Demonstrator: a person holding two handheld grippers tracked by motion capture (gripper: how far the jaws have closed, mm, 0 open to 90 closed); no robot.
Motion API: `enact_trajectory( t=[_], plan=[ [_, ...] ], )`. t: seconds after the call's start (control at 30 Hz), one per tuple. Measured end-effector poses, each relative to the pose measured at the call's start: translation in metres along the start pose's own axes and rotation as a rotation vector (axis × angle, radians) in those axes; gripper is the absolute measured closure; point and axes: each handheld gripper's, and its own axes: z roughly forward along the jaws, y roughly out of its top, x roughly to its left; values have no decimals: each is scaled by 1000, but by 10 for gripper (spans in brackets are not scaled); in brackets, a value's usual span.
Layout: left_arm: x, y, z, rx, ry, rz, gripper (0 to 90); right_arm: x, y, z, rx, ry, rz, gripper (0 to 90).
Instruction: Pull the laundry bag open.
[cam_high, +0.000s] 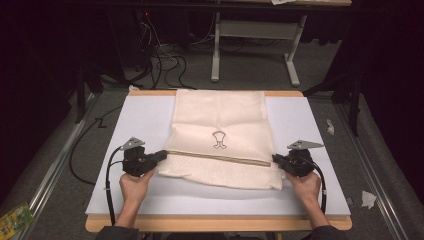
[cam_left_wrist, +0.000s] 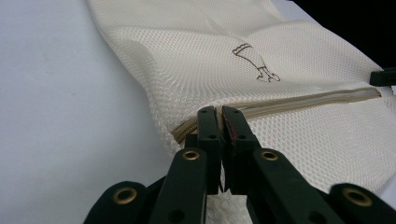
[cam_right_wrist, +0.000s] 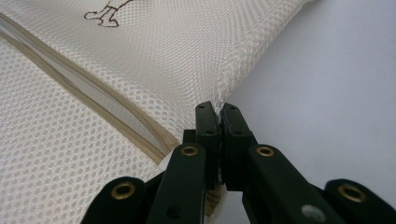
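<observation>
Both hand-held grippers, your left (cam_high: 162, 155) and right (cam_high: 275, 160), are clenched on the mesh bag (cam_high: 220, 120) at its zipper's (cam_high: 220, 157) ends, its long axis running straight between them.

The bag (cam_high: 220, 145) is made of cream mesh cloth, rough and matt, with a beige woven zip (cam_high: 220, 157). The board (cam_high: 145, 115) is covered in smooth matt white; its edge (cam_high: 215, 223) is wood. The jaws are matt black plastic, brass-riveted.
</observation>
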Motion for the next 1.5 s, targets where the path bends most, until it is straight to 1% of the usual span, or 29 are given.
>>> enact_trajectory(
  t=[0.07, 0.1, 0.17, 0.2, 0.27, 0.4, 0.5, 0.53, 0.6, 0.63, 0.67, 0.7, 0.77, 0.8, 0.87, 0.97, 1.1, 1.2, 1.37, 1.4, 1.5],
  plan=[
    [0, -1, 1, 10, 19, 13, 871, 2, 1, 0, -1, -9, -9, 889],
    [0, -1, 1, 13, 23, 14, 871, 3, 1, 0, 0, -9, -9, 888],
    [-1, -1, 1, 17, 43, 24, 871, 2, 2, 0, -6, -13, -16, 889],
    [0, -1, 0, 21, 46, 24, 871, -1, 2, 0, -8, -13, 0, 889],
    [1, -2, -1, 26, 47, 28, 871, -4, 3, -2, -19, -10, 9, 889],
    [2, -2, 0, 31, 60, 30, 872, -3, 5, -2, -29, -8, 8, 889],
    [2, -2, 2, 40, 52, 25, 871, -4, 4, -2, -27, -6, 13, 888],
    [2, -2, 3, 42, 51, 26, 871, -5, 4, -2, -23, -5, 21, 888],
    [0, -2, 3, 39, 49, 27, 871, -5, 4, -2, -20, -4, 24, 887],
    [0, -2, 3, 37, 42, 21, 871, -5, 4, -2, -19, -3, 26, 887],
    [2, -1, 4, 36, 24, 2, 870, -5, 4, -4, -25, -6, 17, 886],
    [2, -1, 4, 36, 24, 2, 870, -5, 4, -4, -25, -6, 17, 886],
    [3, -1, 6, 39, 7, -11, 870, -5, 4, -3, -24, -9, 19, 885],
    [4, -1, 6, 44, 4, -11, 869, -5, 4, -3, -20, -9, 25, 884],
    [4, -3, 6, 52, 5, -11, 868, -6, 3, -1, -4, -6, 20, 879],
    [4, -5, 6, 62, 2, -16, 868, -6, 2, 1, 6, -4, 17, 877],
    [4, -11, 9, 101, -7, -4, 866, -6, 0, 3, 19, -16, 11, 874],
    [5, -13, 10, 114, -11, -7, 866, -8, -2, 6, 32, -17, 8, 871],
    [2, -14, 11, 124, 10, 10, 865, -7, -4, 9, 43, -22, 2, 862],
    [1, -15, 12, 131, 13, 18, 863, -7, -4, 10, 42, -21, 3, 859],
    [1, -16, 14, 144, 21, 26, 863, -9, -6, 12, 54, -15, 8, 849]
  ],
)
